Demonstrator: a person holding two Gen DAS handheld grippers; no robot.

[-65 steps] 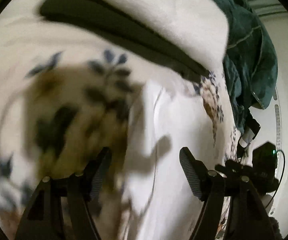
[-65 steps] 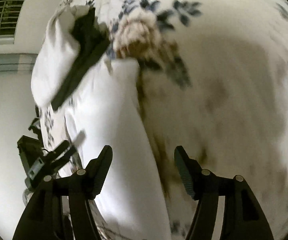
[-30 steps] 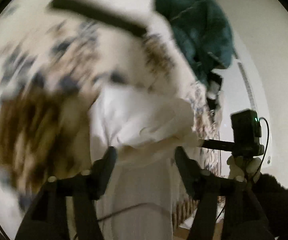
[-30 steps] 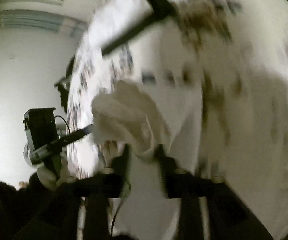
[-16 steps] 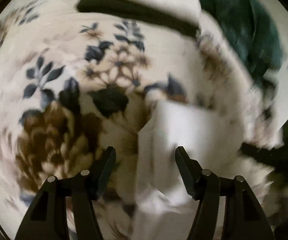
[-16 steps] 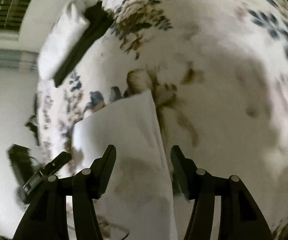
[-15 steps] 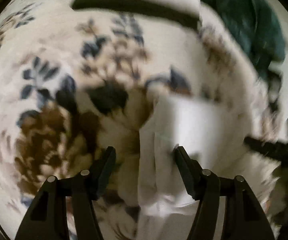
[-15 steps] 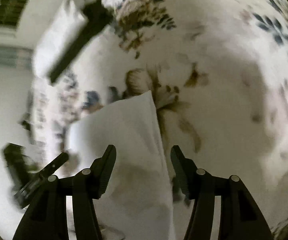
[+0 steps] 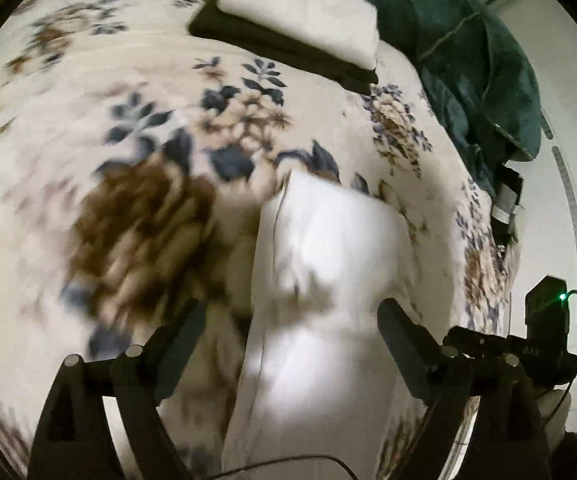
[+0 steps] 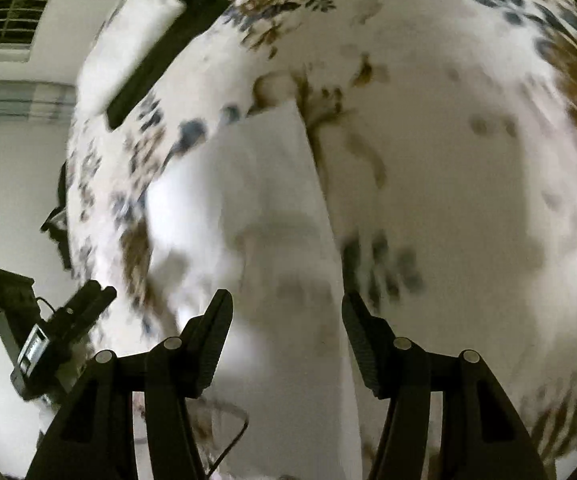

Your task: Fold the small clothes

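On the bed (image 9: 68,128), near its right edge, a white garment (image 9: 328,264) lies folded into a long strip; further folds probably remain. Toward the far edge sits a folded stack (image 9: 300,28). Left hand-held gripper (image 9: 292,332) and right hand-held gripper (image 10: 288,324) hover spread wide, holding nothing.

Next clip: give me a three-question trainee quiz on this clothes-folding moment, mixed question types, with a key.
1. True or false: the left gripper is clamped on the white garment.
2. What lies under the folded white cloth at the far end of the floral bedspread? A) dark folded cloth B) a book C) a plate
3. Fill in: the right gripper is ___.

Key: 1 false, it is open; 2 A, the dark folded cloth; 3 open, with the white garment lying flat beneath it.
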